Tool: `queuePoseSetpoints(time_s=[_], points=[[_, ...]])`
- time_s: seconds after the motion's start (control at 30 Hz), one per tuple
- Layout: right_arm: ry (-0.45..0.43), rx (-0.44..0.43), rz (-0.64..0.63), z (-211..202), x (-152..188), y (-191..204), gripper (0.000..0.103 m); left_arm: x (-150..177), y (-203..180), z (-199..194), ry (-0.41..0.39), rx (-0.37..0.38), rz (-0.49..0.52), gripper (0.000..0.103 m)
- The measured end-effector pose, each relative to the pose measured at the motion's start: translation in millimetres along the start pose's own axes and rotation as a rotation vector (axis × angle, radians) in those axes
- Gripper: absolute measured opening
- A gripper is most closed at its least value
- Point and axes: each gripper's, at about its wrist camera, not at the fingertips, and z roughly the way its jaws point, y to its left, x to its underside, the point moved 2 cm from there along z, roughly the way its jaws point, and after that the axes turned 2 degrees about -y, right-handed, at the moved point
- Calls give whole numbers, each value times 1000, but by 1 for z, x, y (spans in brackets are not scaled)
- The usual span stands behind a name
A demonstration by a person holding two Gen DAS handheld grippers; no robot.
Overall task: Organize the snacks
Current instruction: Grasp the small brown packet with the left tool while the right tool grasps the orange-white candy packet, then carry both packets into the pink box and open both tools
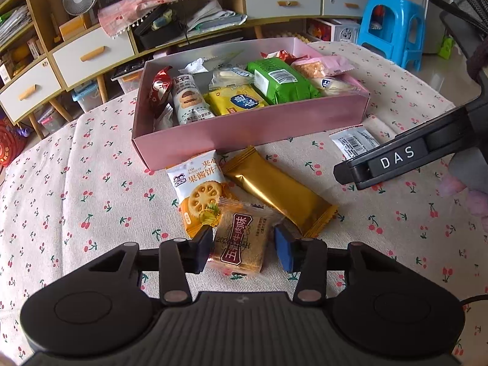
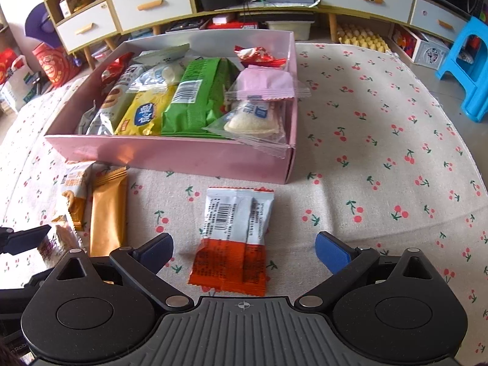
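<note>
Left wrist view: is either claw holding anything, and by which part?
Right claw: open, nothing held. Left claw flanks the brown pastry packet at its side edges; whether the pads actually press it cannot be told.

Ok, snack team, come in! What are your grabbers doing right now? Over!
Left gripper straddling brown cracker packet, not pinching. Right gripper open around white-orange packet. Pink box ahead, nearly full. Nothing blocking.

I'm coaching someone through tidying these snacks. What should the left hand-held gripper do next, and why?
Probably finish closing on the brown biscuit packet, then lift it toward the pink box. The left hand-held gripper already straddles that packet, its left pad at the wrapper's edge and a small gap at the right. The packet lies on the tablecloth outside the box.
</note>
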Motion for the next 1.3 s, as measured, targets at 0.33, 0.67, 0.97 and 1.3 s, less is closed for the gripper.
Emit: queuePoseSetpoints(time_s=[0.33,0.67,0.97,1.3], points=[[-3,25,-42,-3,-3,1,73,-1,8,-1,22,-13,-65,34],[-3,-22,-64,-9,-4,1,43,-2,13,-1,35,-10,-95,34],[17,-139,43,-22,-9,-6,42,-5,17,-9,19,-6,-111,34],[-18,-231,126,-45,-20,-13,42,-15,20,-17,-14,-2,-145,34]])
